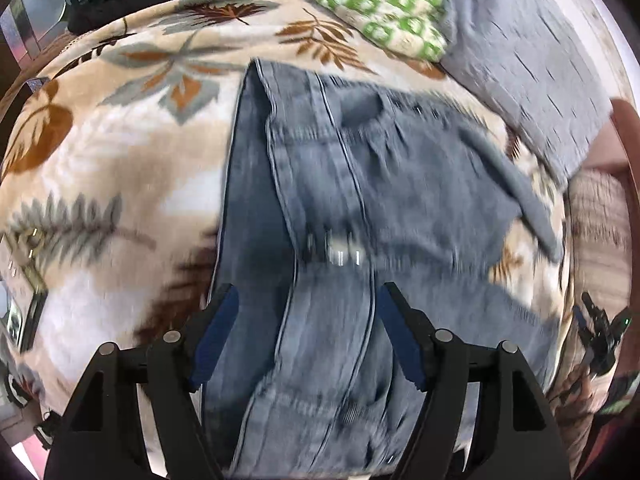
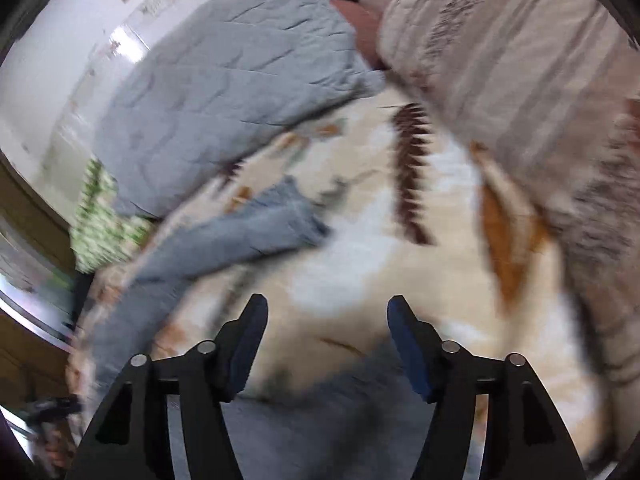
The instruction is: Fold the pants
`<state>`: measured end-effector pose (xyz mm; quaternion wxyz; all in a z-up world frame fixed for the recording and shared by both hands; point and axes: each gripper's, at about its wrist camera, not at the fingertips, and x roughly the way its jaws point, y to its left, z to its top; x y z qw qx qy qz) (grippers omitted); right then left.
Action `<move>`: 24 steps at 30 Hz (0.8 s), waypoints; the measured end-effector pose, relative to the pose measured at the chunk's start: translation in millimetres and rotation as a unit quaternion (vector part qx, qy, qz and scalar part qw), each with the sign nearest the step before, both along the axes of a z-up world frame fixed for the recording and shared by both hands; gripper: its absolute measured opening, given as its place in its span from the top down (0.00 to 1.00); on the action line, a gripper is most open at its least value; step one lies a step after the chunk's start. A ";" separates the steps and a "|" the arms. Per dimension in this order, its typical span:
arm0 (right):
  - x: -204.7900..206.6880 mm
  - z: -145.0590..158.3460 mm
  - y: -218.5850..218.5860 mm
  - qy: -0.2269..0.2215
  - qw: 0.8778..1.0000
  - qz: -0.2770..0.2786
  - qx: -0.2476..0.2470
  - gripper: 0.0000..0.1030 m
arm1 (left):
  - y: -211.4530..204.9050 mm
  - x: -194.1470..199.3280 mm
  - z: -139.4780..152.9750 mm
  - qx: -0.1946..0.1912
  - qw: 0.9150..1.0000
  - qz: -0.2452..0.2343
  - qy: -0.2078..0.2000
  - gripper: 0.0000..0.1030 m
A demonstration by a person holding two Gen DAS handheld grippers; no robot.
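Note:
Light blue jeans [image 1: 332,216] lie on a leaf-patterned blanket [image 1: 120,160], partly folded lengthwise, with a loose flap at the right. My left gripper [image 1: 306,300] is open just above the jeans, its fingers on either side of a seam, holding nothing. In the right wrist view, part of the jeans [image 2: 240,232] lies at the left and another part [image 2: 328,412] lies below my right gripper [image 2: 326,312], which is open and empty over the blanket [image 2: 400,240]. Both views are blurred.
A grey quilted pillow [image 1: 532,68] and a green-patterned cushion [image 1: 384,4] lie at the far side of the bed. The grey pillow [image 2: 224,92] and a beige striped pillow [image 2: 520,72] show in the right wrist view. The right gripper shows small at the right edge [image 1: 596,332].

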<state>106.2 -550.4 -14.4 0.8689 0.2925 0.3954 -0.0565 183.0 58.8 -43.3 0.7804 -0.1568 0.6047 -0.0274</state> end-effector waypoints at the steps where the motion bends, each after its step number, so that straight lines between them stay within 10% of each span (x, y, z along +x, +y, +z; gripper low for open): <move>1: 13.3 -3.7 0.9 -0.006 1.000 0.001 0.024 0.37 | -1.7 12.4 -3.2 -0.003 1.000 0.010 0.005 0.30; 10: 107.5 -63.4 -14.3 0.036 0.993 -0.075 0.088 0.34 | -9.6 62.8 -36.7 -0.031 0.998 0.039 0.045 0.30; 13: 140.7 -45.5 -13.4 0.031 0.998 -0.021 0.050 0.90 | -13.5 70.6 -38.4 -0.037 0.998 0.027 0.042 0.30; 19: 212.3 37.8 -41.0 -0.053 0.996 -0.067 -0.025 0.84 | -11.9 85.8 -40.8 -0.016 0.998 0.044 0.033 0.30; 24: 199.3 14.7 -46.5 -0.020 0.998 -0.040 -0.034 0.45 | 1.7 82.2 -39.6 -0.031 0.998 0.050 0.027 0.30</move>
